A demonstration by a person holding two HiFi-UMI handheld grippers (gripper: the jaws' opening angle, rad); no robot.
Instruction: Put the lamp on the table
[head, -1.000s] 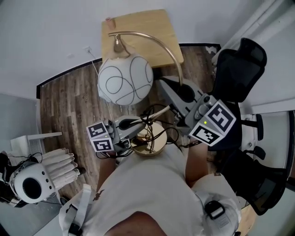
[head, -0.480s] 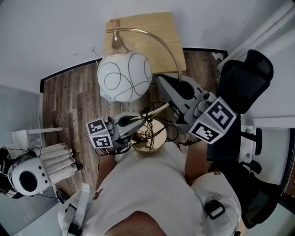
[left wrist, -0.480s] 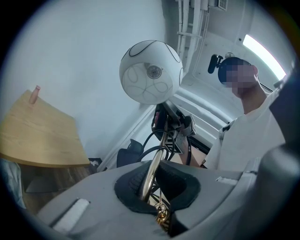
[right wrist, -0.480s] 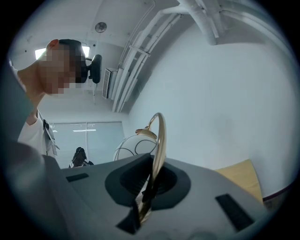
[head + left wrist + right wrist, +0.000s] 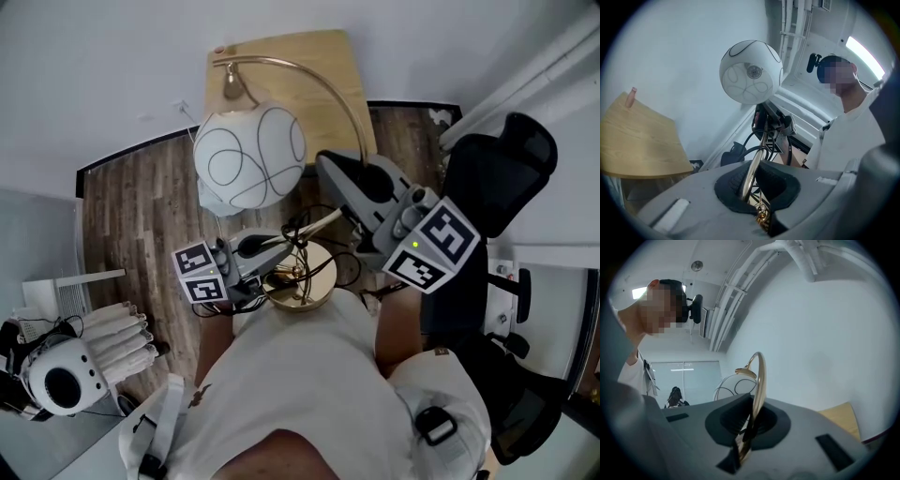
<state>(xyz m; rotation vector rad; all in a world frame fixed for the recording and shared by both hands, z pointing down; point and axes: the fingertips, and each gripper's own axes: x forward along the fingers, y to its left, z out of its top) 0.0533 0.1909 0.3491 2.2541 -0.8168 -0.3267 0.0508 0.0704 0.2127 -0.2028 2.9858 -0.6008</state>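
Two grips | left gripper [image 5: 751,187] fingers closed on lamp [image 5: 248,159] stem | right gripper [image 5: 749,425] likewise

Bright, even light; fisheye-warped, perhaps soft edges.

Black office chair [image 5: 492,178] at the right edge of head view, on dark wood-plank floor [image 5: 141,206]. White wall [image 5: 94,75] across the top, black baseboard [image 5: 127,157] along its foot. Lower left: white rounded device with a dark round face [image 5: 58,382], with a white ribbed bundle [image 5: 117,336] just beside it, up and to the right. Small pink item [image 5: 217,49] top centre. White ceiling pipes [image 5: 740,282] upper middle in right gripper view.
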